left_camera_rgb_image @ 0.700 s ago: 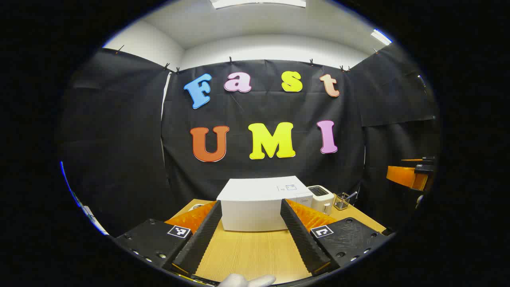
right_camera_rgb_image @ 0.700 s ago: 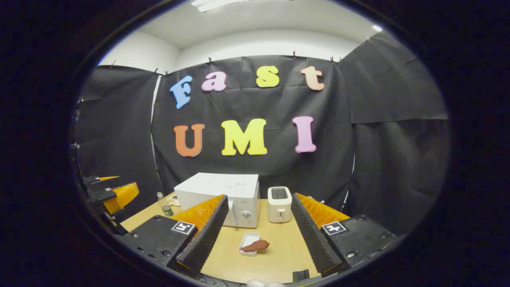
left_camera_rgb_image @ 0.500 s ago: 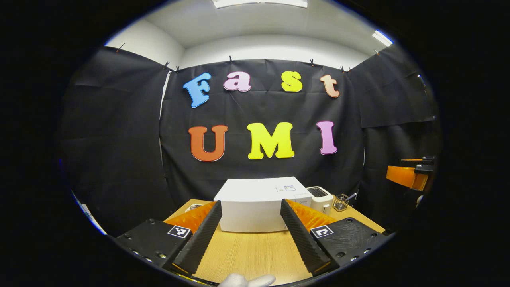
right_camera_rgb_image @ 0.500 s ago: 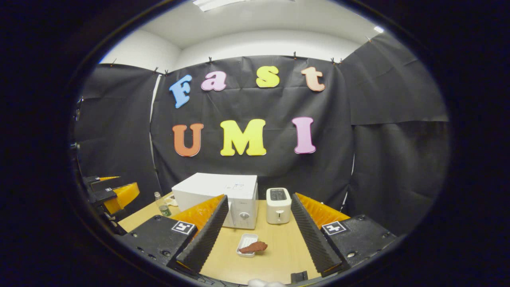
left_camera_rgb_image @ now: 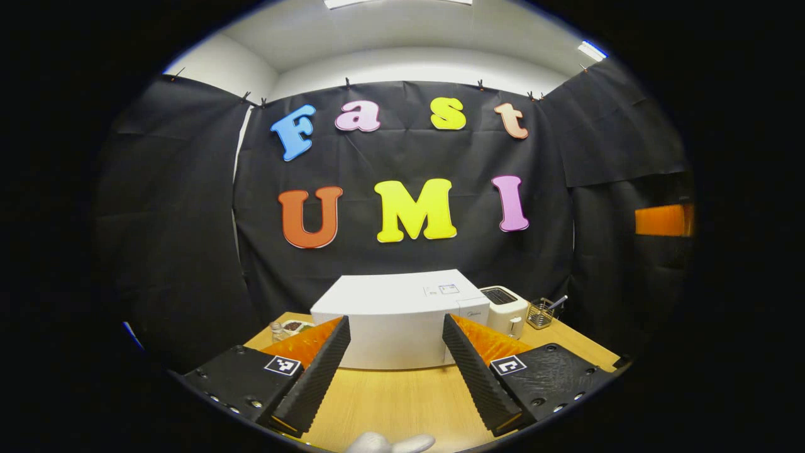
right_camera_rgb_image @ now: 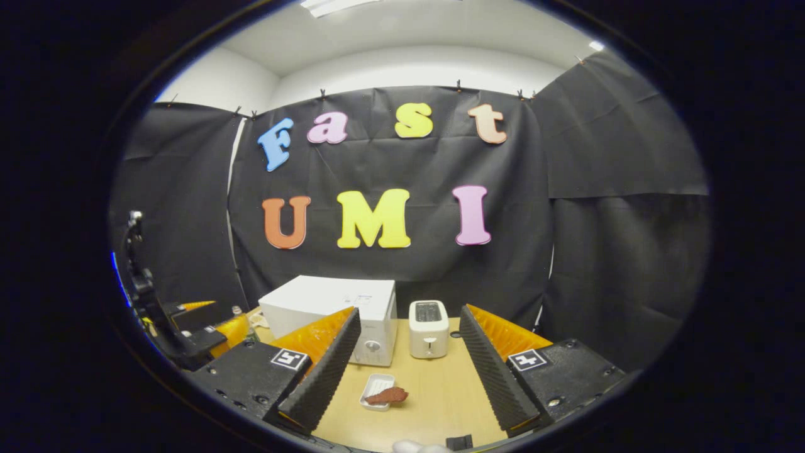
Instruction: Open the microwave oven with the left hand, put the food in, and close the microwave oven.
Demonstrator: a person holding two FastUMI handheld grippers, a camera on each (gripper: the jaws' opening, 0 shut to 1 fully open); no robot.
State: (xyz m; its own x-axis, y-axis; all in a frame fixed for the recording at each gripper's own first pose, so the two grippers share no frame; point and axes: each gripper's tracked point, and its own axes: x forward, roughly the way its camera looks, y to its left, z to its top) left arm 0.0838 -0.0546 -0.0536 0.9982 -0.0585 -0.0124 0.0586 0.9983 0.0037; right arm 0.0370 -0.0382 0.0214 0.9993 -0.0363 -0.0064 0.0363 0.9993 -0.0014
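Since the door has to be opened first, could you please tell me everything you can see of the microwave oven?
The microwave oven is a white, boxy appliance, seemingly painted metal or plastic, standing upright on the wooden table before the black cloth wall. Its door looks closed. A round knob sits on the control panel at the front's right end, and a small label lies on its flat top. A white toaster stands just beside it on that side, a small gap between them. Nothing rests on it, and neither hand-held gripper touches it.
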